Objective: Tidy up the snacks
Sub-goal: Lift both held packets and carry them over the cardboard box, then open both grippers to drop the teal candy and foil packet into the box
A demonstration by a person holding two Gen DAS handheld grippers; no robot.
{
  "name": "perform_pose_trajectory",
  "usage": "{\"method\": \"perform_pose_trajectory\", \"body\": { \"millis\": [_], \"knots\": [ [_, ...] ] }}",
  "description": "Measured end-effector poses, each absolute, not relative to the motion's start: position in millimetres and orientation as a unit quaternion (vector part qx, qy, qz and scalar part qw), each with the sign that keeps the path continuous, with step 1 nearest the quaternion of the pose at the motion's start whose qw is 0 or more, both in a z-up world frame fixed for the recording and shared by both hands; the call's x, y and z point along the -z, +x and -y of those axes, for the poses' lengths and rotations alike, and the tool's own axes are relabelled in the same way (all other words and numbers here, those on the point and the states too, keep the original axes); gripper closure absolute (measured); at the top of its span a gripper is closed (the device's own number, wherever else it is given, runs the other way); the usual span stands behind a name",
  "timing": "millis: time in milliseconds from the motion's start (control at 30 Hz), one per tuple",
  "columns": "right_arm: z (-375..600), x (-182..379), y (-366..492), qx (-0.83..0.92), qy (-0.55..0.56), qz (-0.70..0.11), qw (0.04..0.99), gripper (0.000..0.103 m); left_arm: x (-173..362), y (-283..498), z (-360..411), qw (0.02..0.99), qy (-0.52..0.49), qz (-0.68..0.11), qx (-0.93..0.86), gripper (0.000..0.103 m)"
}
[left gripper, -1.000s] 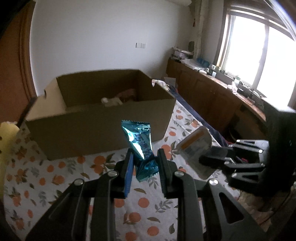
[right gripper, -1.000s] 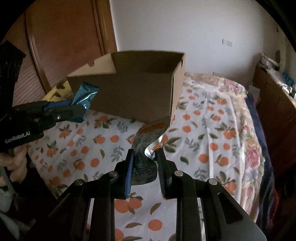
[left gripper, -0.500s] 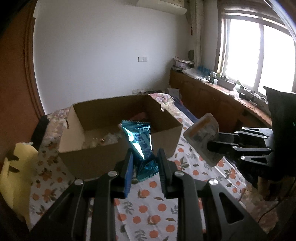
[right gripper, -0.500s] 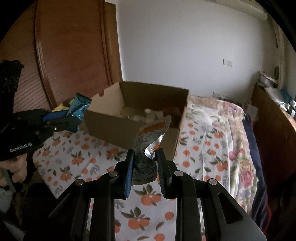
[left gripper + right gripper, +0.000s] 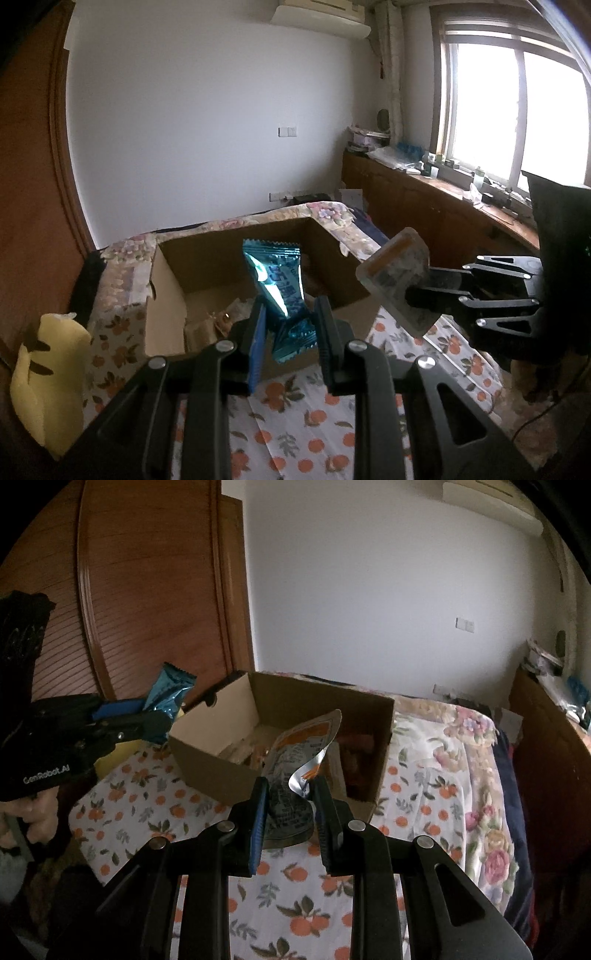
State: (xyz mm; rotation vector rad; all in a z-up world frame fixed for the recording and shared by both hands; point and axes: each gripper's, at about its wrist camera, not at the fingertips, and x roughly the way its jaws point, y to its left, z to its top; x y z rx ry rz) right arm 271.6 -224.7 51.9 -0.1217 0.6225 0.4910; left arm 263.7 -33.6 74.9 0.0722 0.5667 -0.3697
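- "GenRobot.AI" in white letters legible on the black body of the left claw (image 5: 162,722), seen from the right wrist view.
- Dark blue characters printed on the shiny teal foil snack packet (image 5: 282,291), too small to read; crimped zigzag ends, bright glare down its middle.
- Left claw (image 5: 290,332) pinching that teal packet by its lower end, just in front of the open brown cardboard box (image 5: 168,280).
- Grey-and-orange foil snack pouch (image 5: 299,768), crumpled, silver inside showing at a torn edge, fine print unreadable.
- Right claw (image 5: 291,812) pressed together on that pouch, just in front of the box (image 5: 207,760).
- Pale and reddish wrapped snacks (image 5: 255,751) lying inside the box.
- Box resting on the orange-fruit patterned bedsheet (image 5: 155,805).
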Motion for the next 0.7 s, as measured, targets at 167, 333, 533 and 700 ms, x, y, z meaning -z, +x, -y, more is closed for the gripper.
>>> {"method": "perform_pose_trajectory", "body": {
  "millis": [167,333,533,700],
  "knots": [
    [215,-44,295,-0.24,-0.066,-0.302,0.92,0.081,-70,288,26,0.943,0.028,-0.279,0.178,0.081],
    [208,-27,322,-0.237,-0.061,-0.311,0.918,0.081,-55,313,20,0.941,0.028,-0.288,0.173,0.081],
    [201,-5,359,-0.233,-0.054,-0.328,0.914,0.081,-32,343,9,0.936,0.017,-0.307,0.171,0.081],
    [195,12,384,-0.232,-0.047,-0.34,0.91,0.081,-9,367,-1,0.93,0.005,-0.328,0.168,0.081]
  ]
}}
